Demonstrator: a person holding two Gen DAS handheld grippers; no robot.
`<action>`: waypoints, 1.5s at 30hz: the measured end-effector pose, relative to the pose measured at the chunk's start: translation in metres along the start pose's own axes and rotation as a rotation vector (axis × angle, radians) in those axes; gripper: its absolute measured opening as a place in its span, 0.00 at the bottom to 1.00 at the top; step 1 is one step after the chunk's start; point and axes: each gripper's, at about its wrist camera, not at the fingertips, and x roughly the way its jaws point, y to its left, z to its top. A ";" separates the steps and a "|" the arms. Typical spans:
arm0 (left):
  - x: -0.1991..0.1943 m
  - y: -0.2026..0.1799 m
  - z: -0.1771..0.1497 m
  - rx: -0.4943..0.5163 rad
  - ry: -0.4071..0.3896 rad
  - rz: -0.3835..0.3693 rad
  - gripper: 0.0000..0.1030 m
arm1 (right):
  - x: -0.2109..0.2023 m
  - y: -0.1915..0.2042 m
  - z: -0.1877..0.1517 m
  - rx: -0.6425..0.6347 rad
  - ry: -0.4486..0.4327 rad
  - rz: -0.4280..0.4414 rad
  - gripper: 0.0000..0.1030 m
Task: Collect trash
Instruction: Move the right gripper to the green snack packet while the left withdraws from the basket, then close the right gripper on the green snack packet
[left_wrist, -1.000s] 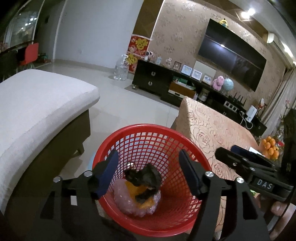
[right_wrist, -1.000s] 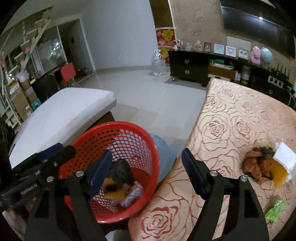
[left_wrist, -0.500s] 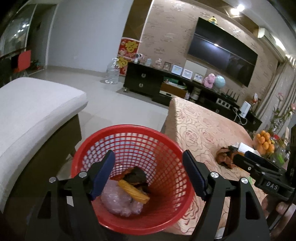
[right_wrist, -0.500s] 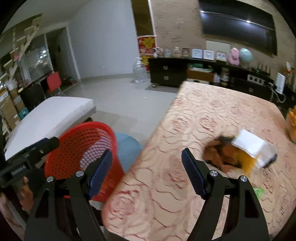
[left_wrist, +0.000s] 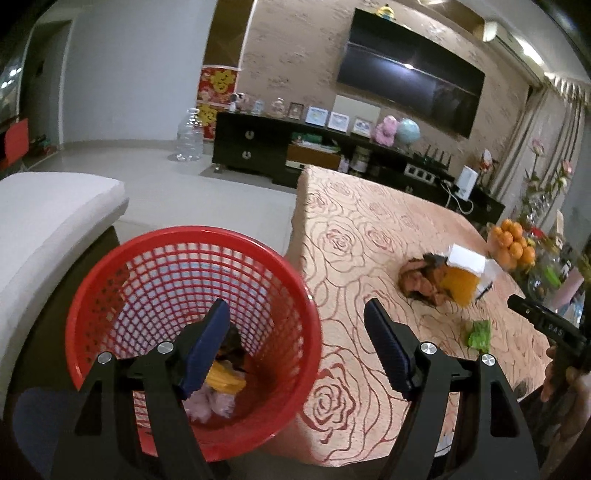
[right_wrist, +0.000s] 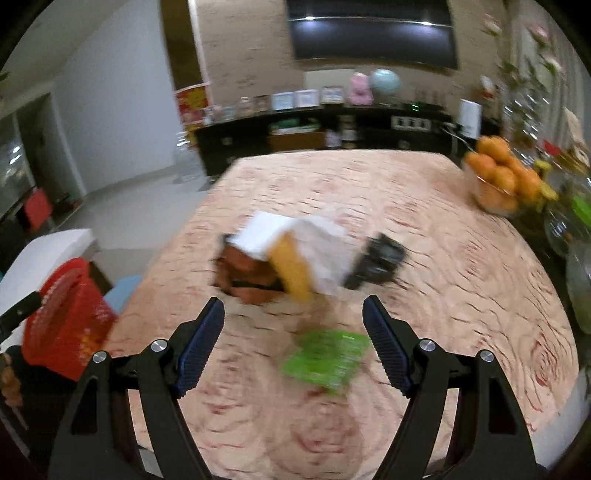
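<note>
Red mesh basket (left_wrist: 192, 332) sits on the floor against the corner of the rose-patterned table (left_wrist: 369, 236), with a few scraps already in its bottom. A second ago the left gripper (left_wrist: 295, 347) was centred over the basket; now it is shifted toward the table edge, jaws spread wide with nothing between them. The right gripper (right_wrist: 293, 343) has been swung off the basket and out over the table, so the drop-off looks finished and a new pick is judged to be starting. Its jaws are also held wide apart and empty. A green wrapper (right_wrist: 327, 360) lies on the cloth just ahead, between the fingertip lines, not touched. Beyond it a pile of brown and orange scraps (right_wrist: 258, 269) is seen under white paper (right_wrist: 295, 240), with a dark object (right_wrist: 380, 258) beside it; motion blur hides detail. The green wrapper is likely the next target. The oranges (right_wrist: 498, 173) at the far edge are not trash.
</note>
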 end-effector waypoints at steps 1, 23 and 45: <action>0.002 -0.002 -0.001 0.006 0.004 -0.003 0.70 | 0.003 -0.007 -0.003 0.017 0.005 -0.006 0.73; 0.029 -0.019 -0.027 0.062 0.073 -0.024 0.70 | 0.075 0.006 -0.034 -0.030 0.179 -0.064 0.57; 0.067 -0.069 -0.009 0.141 0.057 0.024 0.86 | 0.061 -0.014 -0.031 0.025 0.171 -0.027 0.35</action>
